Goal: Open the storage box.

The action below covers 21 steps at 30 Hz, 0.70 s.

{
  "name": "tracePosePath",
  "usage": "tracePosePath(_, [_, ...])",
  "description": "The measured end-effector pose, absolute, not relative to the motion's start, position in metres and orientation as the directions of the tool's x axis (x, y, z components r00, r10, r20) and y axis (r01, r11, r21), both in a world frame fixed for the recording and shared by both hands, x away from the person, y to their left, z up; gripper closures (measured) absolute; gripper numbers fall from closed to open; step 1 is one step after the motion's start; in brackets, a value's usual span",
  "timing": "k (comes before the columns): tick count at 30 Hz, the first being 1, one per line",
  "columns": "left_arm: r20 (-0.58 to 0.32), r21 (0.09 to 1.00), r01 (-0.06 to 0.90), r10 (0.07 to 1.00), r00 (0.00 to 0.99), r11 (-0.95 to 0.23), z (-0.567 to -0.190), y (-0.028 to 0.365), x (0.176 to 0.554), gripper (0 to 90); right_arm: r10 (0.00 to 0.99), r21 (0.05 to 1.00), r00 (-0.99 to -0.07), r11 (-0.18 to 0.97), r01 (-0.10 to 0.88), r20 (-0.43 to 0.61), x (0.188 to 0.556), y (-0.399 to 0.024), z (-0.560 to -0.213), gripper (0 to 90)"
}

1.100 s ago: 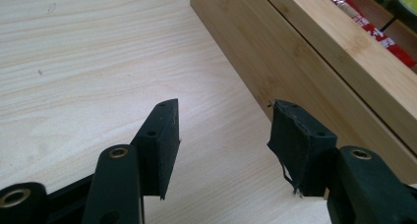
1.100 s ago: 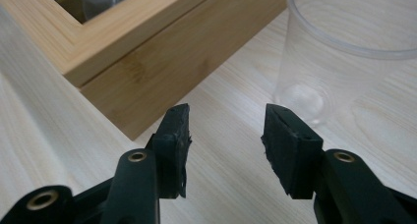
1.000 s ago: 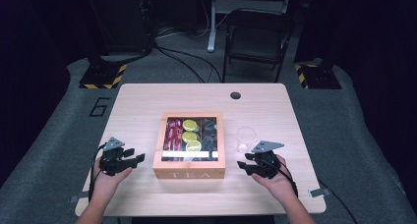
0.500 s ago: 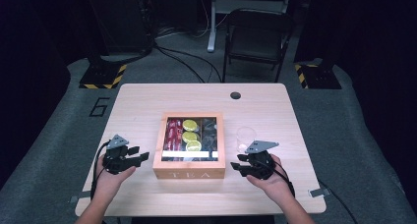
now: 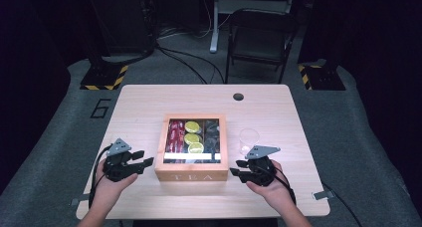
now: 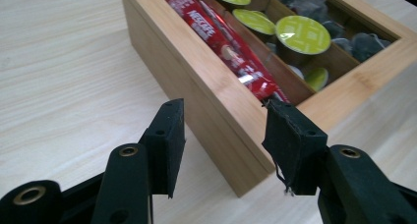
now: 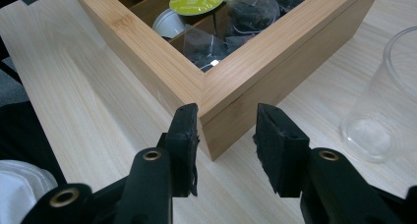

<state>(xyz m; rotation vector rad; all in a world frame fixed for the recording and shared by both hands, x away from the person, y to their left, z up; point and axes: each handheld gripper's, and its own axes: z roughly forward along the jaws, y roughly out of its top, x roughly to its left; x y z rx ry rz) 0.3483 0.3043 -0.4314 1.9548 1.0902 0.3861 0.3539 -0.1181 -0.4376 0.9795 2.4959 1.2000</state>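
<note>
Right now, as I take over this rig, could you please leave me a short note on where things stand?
Left tool: jaws have just been closing, nothing between the pads, poised at the near left corner of the wooden tea box.
Right tool: also just closing, empty, at the near right corner.
Box: mid-table, lid open, holding red sachets, green-lidded capsules and dark tea bags.
Clear cup stands right of the box.
Nothing gripped yet; whatever is to be done with the box is still ahead.

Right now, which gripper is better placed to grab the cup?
Right. The right gripper sits just below the cup, jaws apart and empty. The left gripper is across the tea box from it.
</note>
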Motion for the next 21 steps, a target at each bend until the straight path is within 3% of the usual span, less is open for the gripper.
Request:
tracePosePath(13, [-0.138, 0.808, 0.523, 0.777, 0.614, -0.27, -0.443, 0.298, 0.331, 52.0, 0.644, 0.771, -0.761, 0.443, 0.458, 0.082, 0.345, -0.113, -0.444, 64.5])
tracePosePath(21, [-0.098, 0.802, 0.499, 0.753, 0.651, -0.327, -0.451, 0.298, 0.328, 56.1, 0.639, 0.761, -0.762, 0.443, 0.473, 0.101, 0.345, -0.113, -0.451, 69.3])
